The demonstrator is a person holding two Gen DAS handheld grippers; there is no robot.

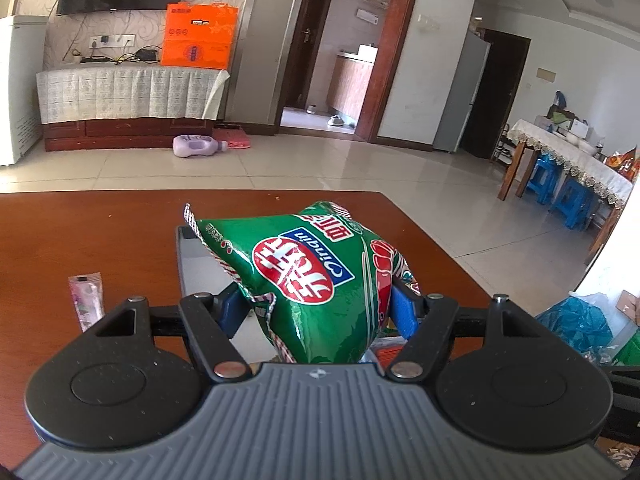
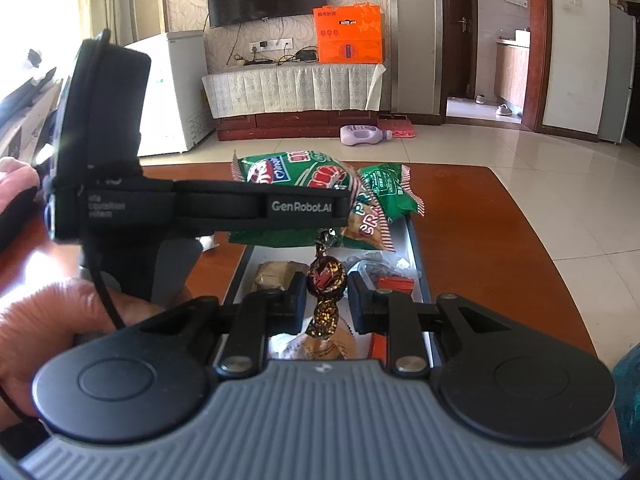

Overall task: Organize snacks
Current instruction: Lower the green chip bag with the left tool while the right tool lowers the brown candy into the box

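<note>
My left gripper (image 1: 320, 312) is shut on a puffy green snack bag (image 1: 304, 272), its blue pads pressing the bag's sides just above a grey tray (image 1: 192, 260). From the right wrist view the left gripper (image 2: 344, 200) reaches in from the left, holding that green bag (image 2: 296, 172) over the tray's far end. My right gripper (image 2: 326, 300) is shut on a brown and gold foil-wrapped candy (image 2: 326, 276), held above the grey tray (image 2: 416, 248). A second green bag (image 2: 388, 188) and other small packets lie in the tray.
A pink sachet (image 1: 86, 300) lies on the wooden table (image 1: 100, 232) left of the tray. A blue plastic bag (image 1: 576, 320) sits off the table's right edge. A person's hand (image 2: 60, 320) grips the left tool. A purple bottle (image 2: 362, 135) lies on the floor beyond.
</note>
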